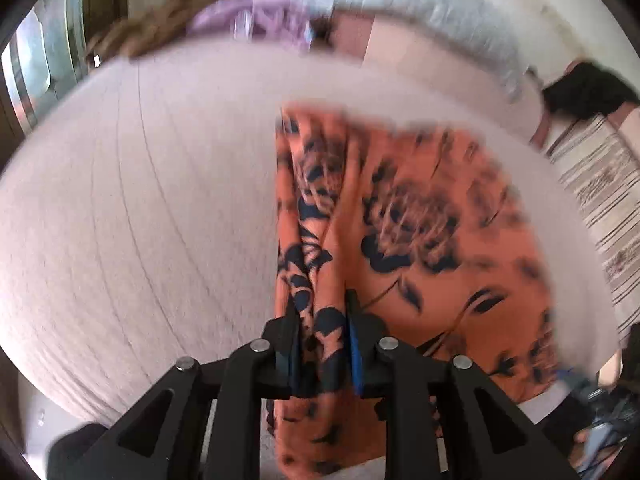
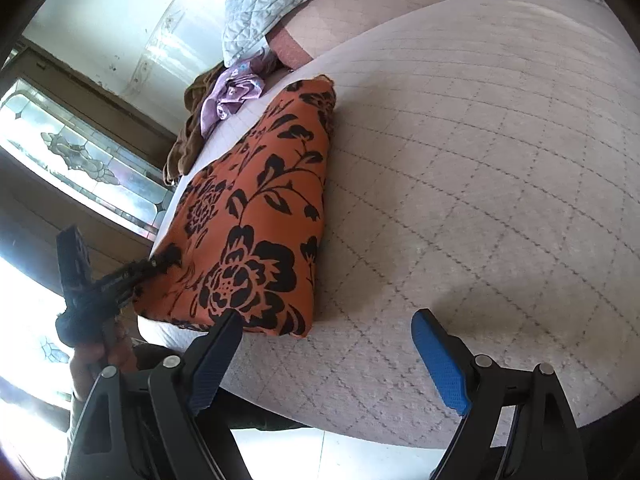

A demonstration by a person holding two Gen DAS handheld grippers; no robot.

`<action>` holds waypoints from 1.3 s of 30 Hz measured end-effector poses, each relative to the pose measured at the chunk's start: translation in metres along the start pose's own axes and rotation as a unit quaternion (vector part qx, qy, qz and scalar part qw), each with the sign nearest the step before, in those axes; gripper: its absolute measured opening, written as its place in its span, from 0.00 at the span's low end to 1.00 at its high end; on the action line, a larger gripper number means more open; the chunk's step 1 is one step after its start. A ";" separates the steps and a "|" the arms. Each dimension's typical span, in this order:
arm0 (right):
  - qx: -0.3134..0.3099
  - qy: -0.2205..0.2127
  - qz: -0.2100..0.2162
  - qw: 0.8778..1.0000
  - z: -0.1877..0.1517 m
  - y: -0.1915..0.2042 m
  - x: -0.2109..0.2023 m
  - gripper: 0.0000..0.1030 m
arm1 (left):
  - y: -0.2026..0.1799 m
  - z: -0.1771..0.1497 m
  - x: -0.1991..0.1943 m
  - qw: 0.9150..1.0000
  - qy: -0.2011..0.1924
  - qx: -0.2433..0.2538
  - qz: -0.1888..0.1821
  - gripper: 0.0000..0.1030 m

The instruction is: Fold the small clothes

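Observation:
An orange garment with black flowers (image 2: 256, 216) lies folded into a long shape on the white quilted mattress (image 2: 480, 160), close to its left edge. In the left wrist view the same garment (image 1: 432, 232) is blurred, and a bunched fold of it runs between the pads of my left gripper (image 1: 322, 304), which is shut on it. The right wrist view shows that left gripper (image 2: 160, 262) held by a hand, pinching the garment's near left corner. My right gripper (image 2: 328, 320) stands open just above the mattress at the garment's near end, with nothing between its fingers.
A purple cloth (image 2: 232, 96) and a brown cloth (image 2: 188, 136) lie heaped at the mattress's far left corner. A grey quilted blanket (image 2: 280, 0) lies beyond. A leaded-glass window (image 2: 80, 160) is at left. A black garment (image 1: 588, 88) and a striped rug (image 1: 600, 184) show at right.

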State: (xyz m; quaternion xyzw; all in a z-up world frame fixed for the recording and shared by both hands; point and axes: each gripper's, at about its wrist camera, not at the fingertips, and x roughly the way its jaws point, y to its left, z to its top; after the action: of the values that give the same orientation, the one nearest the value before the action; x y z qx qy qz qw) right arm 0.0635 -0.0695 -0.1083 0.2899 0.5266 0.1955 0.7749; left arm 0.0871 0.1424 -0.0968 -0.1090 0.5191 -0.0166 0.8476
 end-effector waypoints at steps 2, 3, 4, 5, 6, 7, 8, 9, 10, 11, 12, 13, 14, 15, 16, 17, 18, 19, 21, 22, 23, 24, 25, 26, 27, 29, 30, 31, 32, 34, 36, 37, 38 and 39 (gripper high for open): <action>0.007 -0.001 0.004 1.000 0.002 -0.002 -0.001 0.86 | 0.005 0.004 -0.006 1.000 -0.002 -0.018 -0.008 0.24; 0.007 0.000 0.006 1.000 0.003 -0.002 -0.001 0.86 | 0.006 0.007 -0.013 1.000 -0.003 -0.027 -0.010 0.24; 0.006 0.000 0.007 1.000 0.004 -0.001 -0.001 0.86 | 0.006 0.010 -0.019 0.999 -0.008 -0.031 -0.013 0.24; 0.002 -0.002 0.008 1.000 0.005 0.001 -0.003 0.86 | 0.006 0.012 -0.026 0.999 -0.023 -0.027 -0.019 0.24; -0.001 -0.004 0.010 1.000 0.006 0.002 -0.004 0.86 | 0.006 0.012 -0.027 0.999 -0.030 -0.022 -0.020 0.25; -0.003 -0.005 0.012 1.000 0.007 0.004 -0.004 0.86 | 0.007 0.012 -0.026 0.999 -0.027 -0.016 -0.015 0.26; -0.004 -0.005 0.014 1.000 0.008 0.005 -0.003 0.86 | 0.013 0.009 -0.011 1.000 0.000 -0.017 -0.007 0.31; -0.003 -0.003 0.015 1.000 0.007 0.006 -0.001 0.86 | 0.019 0.006 -0.004 1.000 0.007 -0.026 -0.014 0.41; -0.003 0.000 0.015 1.000 0.007 0.007 0.001 0.86 | 0.024 0.005 -0.002 0.999 0.004 -0.037 -0.015 0.44; -0.003 0.004 0.016 1.000 0.007 0.008 0.004 0.86 | 0.028 0.007 -0.008 0.998 0.006 -0.051 -0.020 0.43; -0.006 0.007 0.016 1.000 0.006 0.010 0.005 0.86 | 0.029 0.008 -0.014 0.998 0.001 -0.055 -0.022 0.43; -0.009 0.009 0.015 1.000 0.006 0.011 0.006 0.86 | 0.028 0.010 -0.021 0.998 -0.005 -0.053 -0.020 0.43; -0.012 0.008 0.015 1.000 0.006 0.013 0.004 0.86 | 0.026 0.013 -0.031 0.999 -0.016 -0.046 -0.009 0.43; -0.013 0.008 0.016 1.000 0.007 0.012 0.004 0.86 | 0.026 0.014 -0.039 0.999 -0.027 -0.042 -0.008 0.43; -0.011 0.007 0.017 1.000 0.008 0.013 0.003 0.86 | 0.025 0.016 -0.045 0.998 -0.039 -0.041 -0.011 0.43; -0.009 0.007 0.019 1.000 0.010 0.013 0.003 0.86 | 0.025 0.021 -0.054 0.998 -0.052 -0.043 -0.018 0.43; -0.008 0.006 0.021 1.000 0.013 0.014 0.002 0.86 | 0.026 0.025 -0.057 0.997 -0.059 -0.044 -0.020 0.43; -0.008 0.005 0.024 1.000 0.016 0.015 0.001 0.86 | 0.025 0.031 -0.058 0.997 -0.065 -0.045 -0.021 0.43; -0.013 0.001 0.027 1.000 0.023 0.021 0.001 0.86 | 0.022 0.049 -0.049 0.997 -0.065 -0.042 -0.023 0.43; -0.016 0.001 0.028 0.999 0.023 0.023 0.002 0.86 | 0.023 0.054 -0.041 0.997 -0.060 -0.040 -0.028 0.43; -0.019 0.002 0.029 0.999 0.025 0.025 0.003 0.86 | 0.023 0.065 -0.021 0.998 -0.043 -0.038 -0.040 0.43; -0.021 0.005 0.028 0.999 0.026 0.027 0.005 0.86 | 0.024 0.070 -0.004 0.998 -0.022 -0.041 -0.036 0.37; -0.021 0.007 0.028 0.999 0.026 0.027 0.007 0.86 | 0.030 0.073 0.012 0.998 0.001 -0.053 -0.025 0.31; -0.020 0.010 0.028 0.999 0.025 0.027 0.008 0.86 | 0.040 0.077 0.031 0.996 0.028 -0.075 -0.044 0.26; -0.019 0.010 0.028 0.999 0.023 0.027 0.007 0.86 | 0.045 0.080 0.036 0.994 0.033 -0.086 -0.060 0.25; -0.020 0.013 0.021 0.999 0.020 0.024 0.006 0.86 | 0.046 0.084 0.035 0.994 0.035 -0.083 -0.065 0.22; -0.017 0.014 0.018 1.000 0.018 0.021 0.005 0.86 | 0.043 0.085 0.030 0.996 0.032 -0.067 -0.059 0.21; -0.013 0.013 0.016 1.000 0.017 0.018 0.004 0.86 | 0.039 0.084 0.026 0.997 0.028 -0.052 -0.049 0.21; -0.009 0.013 0.014 1.000 0.015 0.015 0.004 0.86 | 0.035 0.084 0.018 0.998 0.019 -0.040 -0.039 0.21; 0.004 0.017 0.013 1.000 0.013 0.008 0.006 0.86 | 0.028 0.087 0.008 0.998 0.002 -0.040 -0.044 0.21; 0.010 0.018 0.016 1.000 0.011 0.004 0.007 0.86 | 0.024 0.092 -0.007 0.997 -0.026 -0.047 -0.058 0.21; 0.009 0.019 0.017 1.000 0.010 0.004 0.007 0.86 | 0.022 0.095 -0.011 0.996 -0.041 -0.044 -0.064 0.21; 0.006 0.019 0.019 1.000 0.010 0.005 0.007 0.86 | 0.018 0.100 -0.010 0.996 -0.055 -0.033 -0.061 0.21; 0.004 0.021 0.020 1.000 0.010 0.006 0.008 0.86 | 0.015 0.104 -0.005 0.997 -0.053 -0.024 -0.049 0.21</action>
State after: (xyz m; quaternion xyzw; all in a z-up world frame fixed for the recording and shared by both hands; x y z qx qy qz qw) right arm 0.0754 -0.0627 -0.1077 0.2992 0.5373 0.2147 0.7588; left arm 0.1751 0.1755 -0.0503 -0.1554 0.4677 -0.0394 0.8692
